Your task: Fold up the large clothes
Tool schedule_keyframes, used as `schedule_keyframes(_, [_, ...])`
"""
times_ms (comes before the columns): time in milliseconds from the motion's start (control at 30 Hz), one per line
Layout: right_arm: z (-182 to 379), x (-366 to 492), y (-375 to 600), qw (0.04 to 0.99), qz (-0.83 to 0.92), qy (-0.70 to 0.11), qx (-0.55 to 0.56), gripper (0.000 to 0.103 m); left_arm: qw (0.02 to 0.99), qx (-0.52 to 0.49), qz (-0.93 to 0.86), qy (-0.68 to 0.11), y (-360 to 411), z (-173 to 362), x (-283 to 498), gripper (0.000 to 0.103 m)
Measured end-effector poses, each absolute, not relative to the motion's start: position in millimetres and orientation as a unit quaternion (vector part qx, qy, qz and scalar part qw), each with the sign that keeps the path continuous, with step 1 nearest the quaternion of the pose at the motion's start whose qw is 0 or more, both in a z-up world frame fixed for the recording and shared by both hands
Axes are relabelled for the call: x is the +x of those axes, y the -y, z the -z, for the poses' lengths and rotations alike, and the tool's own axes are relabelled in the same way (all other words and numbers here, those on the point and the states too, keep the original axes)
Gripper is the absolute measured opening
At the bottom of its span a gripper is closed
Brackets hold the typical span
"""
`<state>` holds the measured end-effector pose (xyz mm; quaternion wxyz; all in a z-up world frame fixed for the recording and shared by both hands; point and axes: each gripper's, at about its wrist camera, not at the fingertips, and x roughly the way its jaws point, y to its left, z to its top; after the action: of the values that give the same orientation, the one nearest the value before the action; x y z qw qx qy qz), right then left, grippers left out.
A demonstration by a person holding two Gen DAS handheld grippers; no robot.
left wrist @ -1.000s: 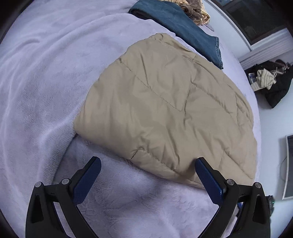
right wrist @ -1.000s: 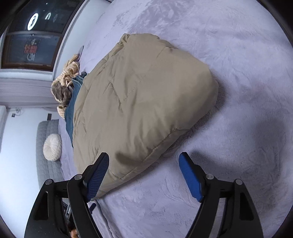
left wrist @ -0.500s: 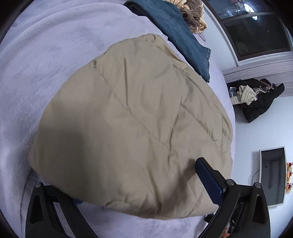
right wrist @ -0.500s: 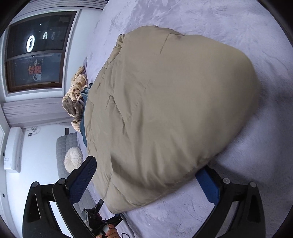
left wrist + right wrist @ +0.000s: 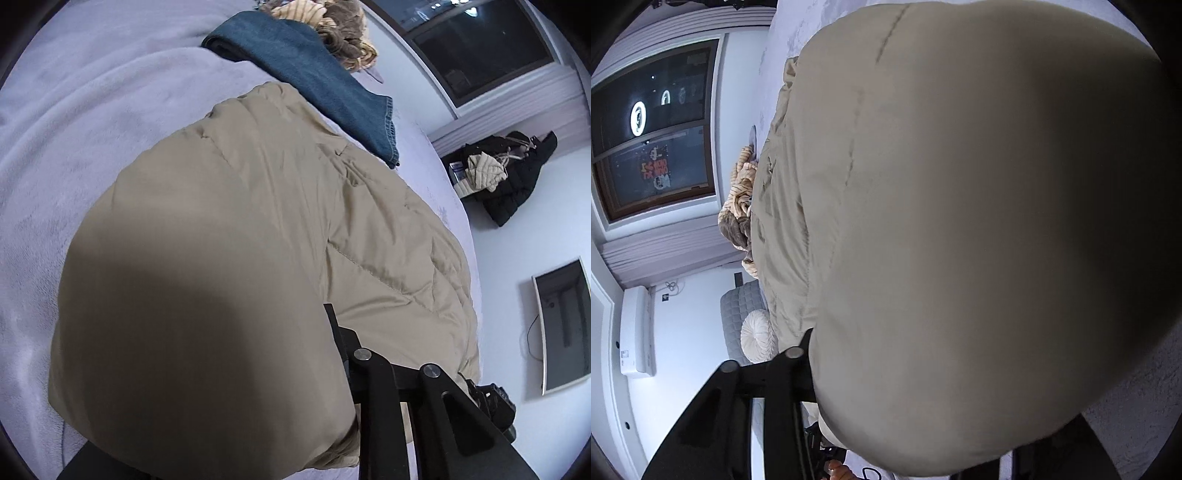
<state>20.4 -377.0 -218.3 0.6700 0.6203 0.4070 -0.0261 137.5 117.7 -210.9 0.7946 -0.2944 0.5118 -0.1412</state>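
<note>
A puffy beige quilted jacket (image 5: pixel 258 221) lies folded on a lavender fleece blanket (image 5: pixel 92 110) and fills most of both views. In the left wrist view its near edge bulges up between the jaws of my left gripper (image 5: pixel 295 317). Those jaws are closing; one black finger (image 5: pixel 330 317) digs into the fabric and the other is buried under it. In the right wrist view the jacket (image 5: pixel 960 184) swells over my right gripper (image 5: pixel 882 339), whose jaws are also closing on its edge. Only the left finger (image 5: pixel 807 339) shows.
Folded blue jeans (image 5: pixel 314 74) and a striped knit garment (image 5: pixel 332 22) lie beyond the jacket on the bed. A black coat (image 5: pixel 517 184) hangs past the bed's right side, near a wall screen (image 5: pixel 561 325). A dark window (image 5: pixel 653 147) and a grey sofa with a round cushion (image 5: pixel 759 336) stand at the left.
Both grippers pushed forward onto the jacket's near edge, from open in front of it to pinching it. The fabric now bulges over the fingers and hides the blue pads.
</note>
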Motion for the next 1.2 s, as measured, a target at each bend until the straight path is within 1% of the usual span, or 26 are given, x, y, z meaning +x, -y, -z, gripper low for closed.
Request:
schedule_keyframes(100, [205,15,372,0.683,0.026,-0.400,0.611,0.026,0.809,-0.257,0.157,-0.505,-114,196,132,0.025])
schedule_keyframes(167, [196,12,368,0.692,0.024,-0.396,0.603,0.025,0.814,-0.240,0.171,-0.501,-116,187,127,0.025])
schedule_keyframes(400, [171,-13,353,0.704,0.022,-0.407,0.581,0.024,0.817,-0.216,0.200,-0.496,-129,162,96,0.025])
schedule_keyframes(600, [163,-53,346,0.691,0.020,-0.433,0.578,0.024,0.811,-0.214,0.200,-0.506,-138,153,38,0.025])
schedule_keyframes(933, [157,-144,337,0.660,0.013,-0.481,0.577,0.024,0.782,-0.219,0.171,-0.558,-155,158,-94,0.025])
schedule_keyframes(1033, [160,-156,336,0.653,0.017,-0.494,0.573,0.024,0.774,-0.214,0.154,-0.575,-158,171,-123,0.025])
schedule_keyframes(1100, [166,-157,335,0.648,0.027,-0.505,0.570,0.026,0.766,-0.212,0.136,-0.592,-159,182,-134,0.025])
schedule_keyframes(1133, [168,-154,336,0.645,0.032,-0.509,0.570,0.027,0.764,-0.211,0.125,-0.597,-160,186,-136,0.028])
schedule_keyframes(1167, [169,-147,337,0.643,0.035,-0.512,0.568,0.029,0.762,-0.210,0.114,-0.602,-163,189,-140,0.035])
schedule_keyframes(1200, [170,-149,333,0.644,0.038,-0.517,0.563,0.031,0.763,-0.208,0.101,-0.603,-167,189,-143,0.039])
